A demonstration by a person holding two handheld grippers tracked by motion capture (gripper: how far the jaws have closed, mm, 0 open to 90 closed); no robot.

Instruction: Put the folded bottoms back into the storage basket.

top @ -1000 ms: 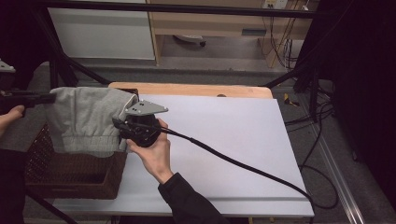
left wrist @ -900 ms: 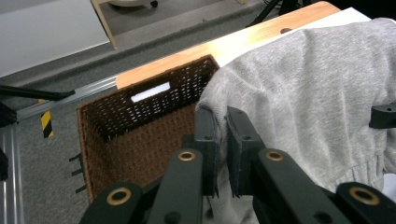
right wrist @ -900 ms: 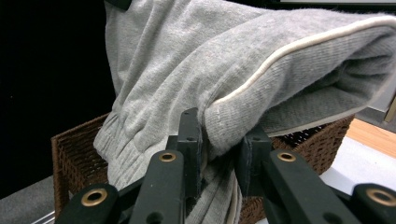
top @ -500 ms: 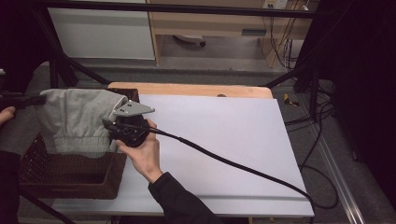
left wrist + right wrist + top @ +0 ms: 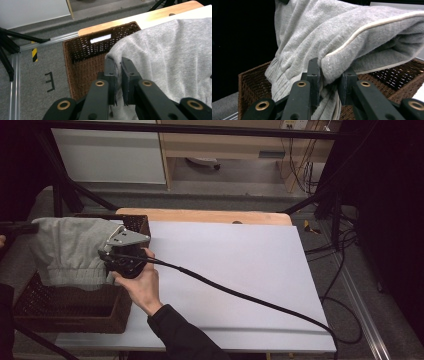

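the bench (image 5: pixel 240 270) carries a brown wicker basket (image 5: pixel 70 307) at its left end, and a grey sweatshirt (image 5: pixel 67 252) hangs stretched above the basket's open top. the right tongs (image 5: pixel 329 82) are closed down on a bunched fold of the sweatshirt (image 5: pixel 352 32) near its piped seam, the cloth filling the gap. the left tongs (image 5: pixel 118 75) are nearly closed too, pinching a thin edge of the same grey cloth (image 5: pixel 175 57) (over the basket (image 5: pixel 85 67)).
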